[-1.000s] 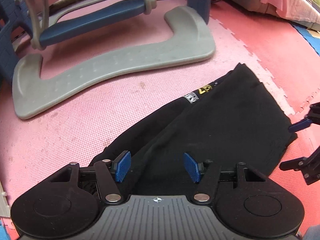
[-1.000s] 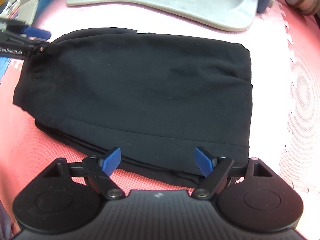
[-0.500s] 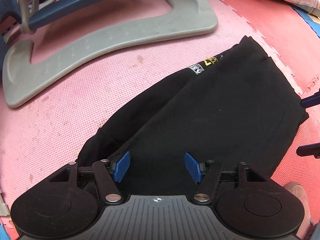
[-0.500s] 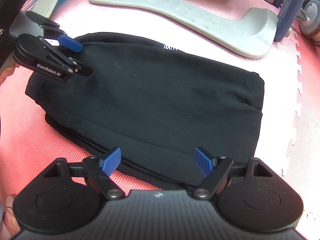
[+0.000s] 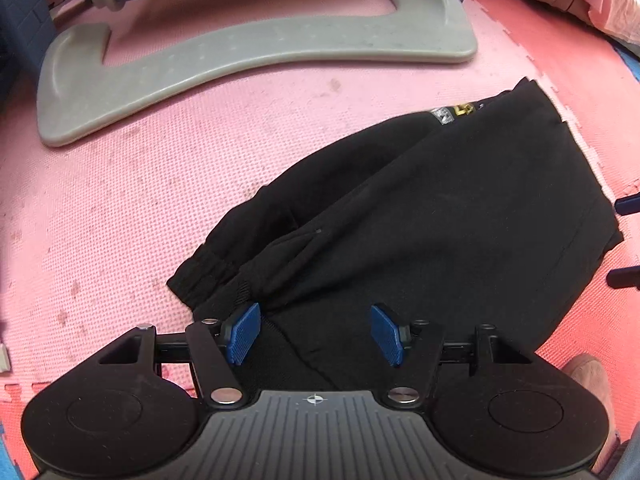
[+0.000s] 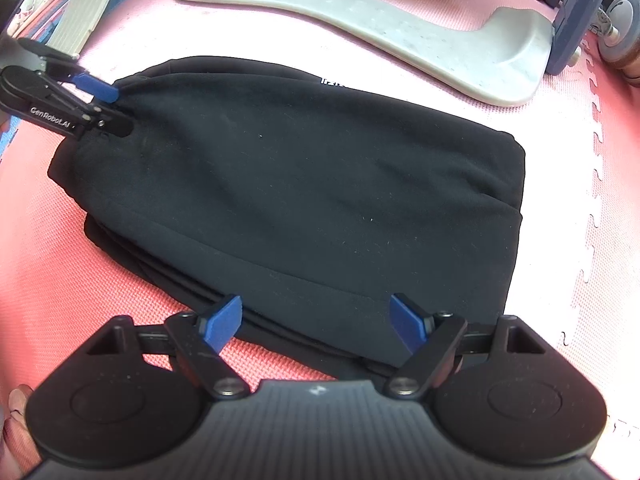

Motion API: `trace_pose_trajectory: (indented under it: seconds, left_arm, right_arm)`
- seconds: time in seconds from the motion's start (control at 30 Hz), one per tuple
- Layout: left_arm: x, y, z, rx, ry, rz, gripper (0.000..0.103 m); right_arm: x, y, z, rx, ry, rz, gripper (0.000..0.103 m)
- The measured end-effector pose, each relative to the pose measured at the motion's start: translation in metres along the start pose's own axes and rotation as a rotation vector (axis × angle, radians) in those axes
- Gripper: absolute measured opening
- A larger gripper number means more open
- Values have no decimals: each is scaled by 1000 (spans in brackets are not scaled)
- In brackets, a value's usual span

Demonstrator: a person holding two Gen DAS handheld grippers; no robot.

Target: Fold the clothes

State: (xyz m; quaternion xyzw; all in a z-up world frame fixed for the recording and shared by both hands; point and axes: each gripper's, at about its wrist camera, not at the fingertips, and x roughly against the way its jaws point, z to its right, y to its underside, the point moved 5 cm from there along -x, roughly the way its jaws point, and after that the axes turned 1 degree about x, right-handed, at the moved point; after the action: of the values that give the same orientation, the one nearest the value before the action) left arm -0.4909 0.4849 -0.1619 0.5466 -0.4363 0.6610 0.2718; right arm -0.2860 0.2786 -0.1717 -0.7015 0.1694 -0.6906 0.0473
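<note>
both pairs of blue-padded fingers stand wide, holding nothing: the left gripper at the elastic end of the black trousers, the right gripper at their long edge. the trousers lie on the pink foam mat, already doubled into a layered block; whether another fold remains cannot be judged. count: one garment, two grippers, one grey u-shaped base.

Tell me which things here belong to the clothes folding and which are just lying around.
Part of the job:
black garment
left claw, open
right claw, open

Lying about:
grey curved plastic base
blue plastic frame
pink cloth
</note>
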Motion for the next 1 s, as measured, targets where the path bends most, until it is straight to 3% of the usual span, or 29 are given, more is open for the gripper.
trace_pose_trajectory:
  seconds: [0.1,0.2,0.23,0.53,0.67,0.9,1.0]
  left_arm:
    - [-4,15,-14,15,-91,-39,66]
    - [7,17,-24,75,-58,-34,67]
    - [11,14,-21,54,-71,-27,67]
    - [53,-51,58,-168,28,207,67]
    - [18,-55,82,-216,80,153,67]
    - [-31,-18,41,-146,29,13,68]
    - [-29,-7,33,-148,19,-5,68]
  right_arm:
    - [0,1,3,-7,-1,6,81]
    - [2,4,3,-7,1,4,81]
    - [3,5,4,-7,2,3,81]
    - [5,3,0,-6,1,7,81]
    - [5,4,-3,-6,-1,4,81]
    - [10,9,10,-62,21,11,81]
    - [13,13,21,-119,17,24,81]
